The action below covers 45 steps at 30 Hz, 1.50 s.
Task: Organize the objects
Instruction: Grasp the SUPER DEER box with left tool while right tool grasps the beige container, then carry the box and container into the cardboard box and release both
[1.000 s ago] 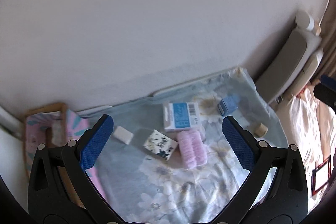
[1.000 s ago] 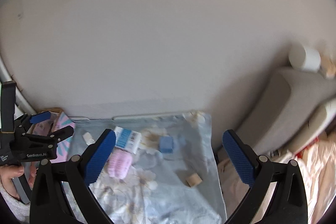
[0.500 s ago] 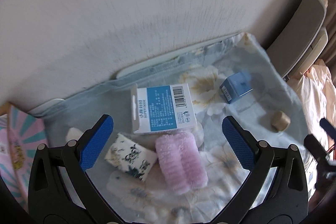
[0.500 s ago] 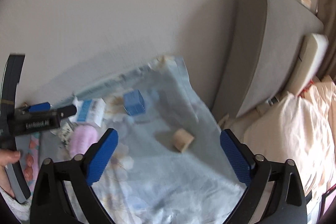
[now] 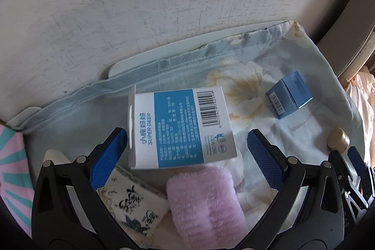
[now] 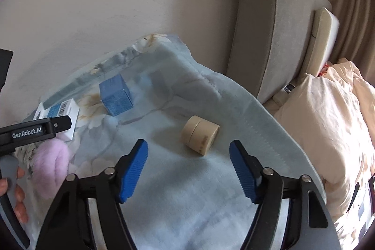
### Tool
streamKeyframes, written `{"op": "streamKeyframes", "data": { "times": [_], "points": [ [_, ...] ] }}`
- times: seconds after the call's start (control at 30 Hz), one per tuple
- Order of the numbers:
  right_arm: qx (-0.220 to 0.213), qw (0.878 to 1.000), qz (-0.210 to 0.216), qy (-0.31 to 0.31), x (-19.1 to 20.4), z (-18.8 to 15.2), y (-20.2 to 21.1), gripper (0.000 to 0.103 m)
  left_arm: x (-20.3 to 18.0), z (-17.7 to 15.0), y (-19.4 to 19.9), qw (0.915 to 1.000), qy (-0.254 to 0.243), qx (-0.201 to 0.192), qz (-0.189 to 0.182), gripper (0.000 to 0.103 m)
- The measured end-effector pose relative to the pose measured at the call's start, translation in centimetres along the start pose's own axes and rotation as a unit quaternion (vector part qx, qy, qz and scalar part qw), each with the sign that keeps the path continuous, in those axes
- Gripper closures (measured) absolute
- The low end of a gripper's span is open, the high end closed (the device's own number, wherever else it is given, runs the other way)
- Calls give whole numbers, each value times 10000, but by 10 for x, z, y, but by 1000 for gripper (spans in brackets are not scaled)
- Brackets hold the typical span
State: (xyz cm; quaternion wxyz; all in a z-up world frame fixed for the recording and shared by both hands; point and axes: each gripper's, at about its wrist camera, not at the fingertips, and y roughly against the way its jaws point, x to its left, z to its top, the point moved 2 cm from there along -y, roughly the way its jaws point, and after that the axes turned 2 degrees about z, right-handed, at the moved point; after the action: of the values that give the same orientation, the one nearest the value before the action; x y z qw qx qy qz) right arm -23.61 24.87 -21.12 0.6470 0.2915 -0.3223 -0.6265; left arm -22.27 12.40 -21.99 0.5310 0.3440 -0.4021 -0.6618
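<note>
My left tongs (image 5: 187, 156), spread wide and holding nothing, frame a white-and-blue barcoded box (image 5: 180, 128) lying flat on the floral cloth (image 5: 257, 90), with a pink fluffy roll (image 5: 206, 205) just beside it. My right tongs (image 6: 188, 170), likewise wide and empty, hover near a beige, possibly wooden, cylinder (image 6: 199, 134).

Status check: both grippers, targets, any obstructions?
Left gripper open over white-and-blue box; pink roll touching box's near edge. Right gripper open, lined up on beige jar. Jar stands clear.
</note>
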Motion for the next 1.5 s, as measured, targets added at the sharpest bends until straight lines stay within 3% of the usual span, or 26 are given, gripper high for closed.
{"op": "streamKeyframes", "data": {
  "times": [0.17, 0.33, 0.47, 0.57, 1.03, 1.3, 1.37, 1.5],
  "points": [
    [-26, 9996, -162, -209, 2, 3, -9, 44, 4, 2, -3, 9999, -15, 52, 121, 16],
    [-28, 9985, -401, -370, 2, 7, -18, 51, 8, 4, 1, 10000, -25, 14, 89, 16],
    [20, 9977, -593, -342, 4, 9, -23, 68, 8, 6, 3, 9999, -84, -45, 90, 17],
    [48, 9971, -620, -433, 0, 9, -27, 74, 7, 6, 6, 9999, -38, -44, 124, 17],
    [-152, 9979, -550, -307, -3, 17, -14, 78, 5, 10, 39, 9997, -79, -209, 19, 17],
    [-307, 9986, -355, -241, -6, 26, 5, 78, 9, 18, 93, 9988, 98, -475, -93, 17],
    [-337, 9988, -321, -156, -5, 30, 13, 78, 33, 19, 112, 9981, 100, -598, -73, 17],
    [-402, 9988, -189, 197, 3, 40, 32, 78, 42, 27, 139, 9967, 238, -770, -21, 17]
  ]
}}
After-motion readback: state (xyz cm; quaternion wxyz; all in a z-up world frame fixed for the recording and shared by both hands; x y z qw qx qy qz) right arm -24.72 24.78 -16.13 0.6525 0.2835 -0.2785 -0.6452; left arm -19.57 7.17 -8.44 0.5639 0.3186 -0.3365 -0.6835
